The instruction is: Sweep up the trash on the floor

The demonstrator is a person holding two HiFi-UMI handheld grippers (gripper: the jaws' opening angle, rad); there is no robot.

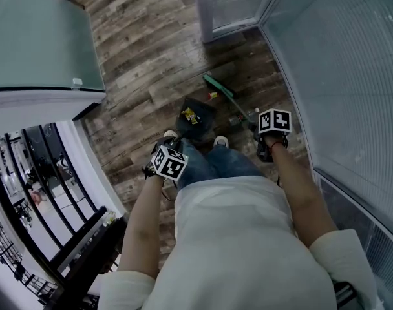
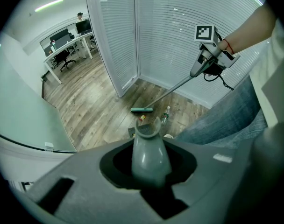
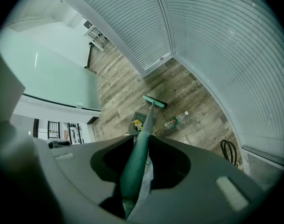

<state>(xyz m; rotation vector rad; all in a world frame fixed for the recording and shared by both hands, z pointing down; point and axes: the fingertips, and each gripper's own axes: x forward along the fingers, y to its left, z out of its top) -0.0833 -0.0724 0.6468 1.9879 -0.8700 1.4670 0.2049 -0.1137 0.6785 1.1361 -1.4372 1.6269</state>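
Note:
My left gripper [image 1: 169,162] is shut on the grey dustpan handle [image 2: 149,154]. The dark dustpan [image 1: 198,117] rests on the wood floor ahead of my feet, with a yellow wrapper [image 1: 189,115] lying in it. My right gripper [image 1: 273,126] is shut on the green broom handle [image 3: 138,154]. The green broom head [image 1: 218,86] sits on the floor beyond the pan. A small red-and-yellow scrap [image 1: 212,95] lies between broom head and pan. A clear plastic bottle [image 1: 245,116] lies to the right of the pan, also visible as a bottle [image 3: 177,120] beside the broom head [image 3: 153,101].
Glass walls with blinds [image 1: 351,76] close off the right side and the far corner. A pale green partition [image 1: 41,37] stands at the left. A coiled black cable [image 3: 228,150] lies by the right wall. Office desks and chairs [image 2: 67,43] are far off.

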